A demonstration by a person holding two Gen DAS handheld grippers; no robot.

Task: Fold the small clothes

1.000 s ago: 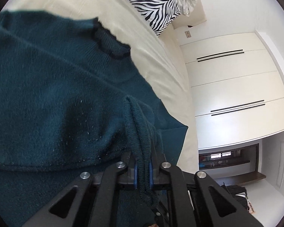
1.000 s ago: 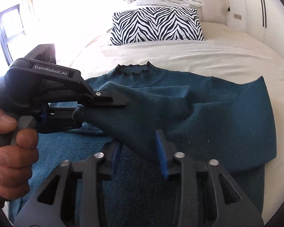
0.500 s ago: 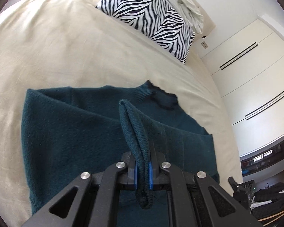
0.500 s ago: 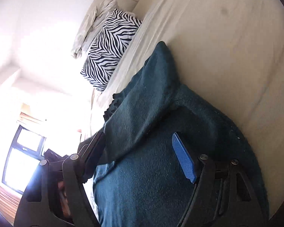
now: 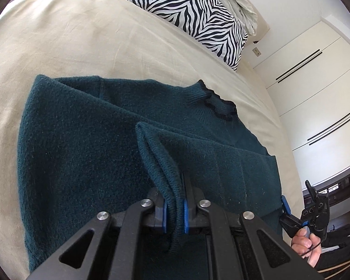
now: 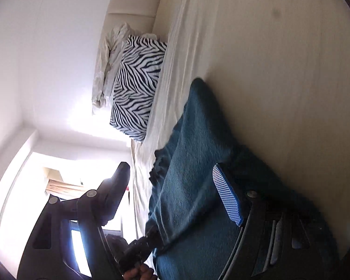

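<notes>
Nearest, left gripper [image 5: 174, 212] pinches ribbed sleeve cuff [image 5: 165, 175] at 6 o'clock, raised over teal sweater [image 5: 81, 163]. Right gripper [image 6: 175, 200] spread wide, nothing held, at sweater's edge. Sweater lies on cream bed [image 5: 70, 35], sides already folded in, collar [image 5: 218, 107] at 1 o'clock. Likely left: laying this sleeve down, then folding crosswise. Zebra pillow [image 5: 193, 16] beyond, 12 o'clock.

We find no readable text, label, brand, number or sign in either wrist view; no surface in them carries lettering we can make out.
</notes>
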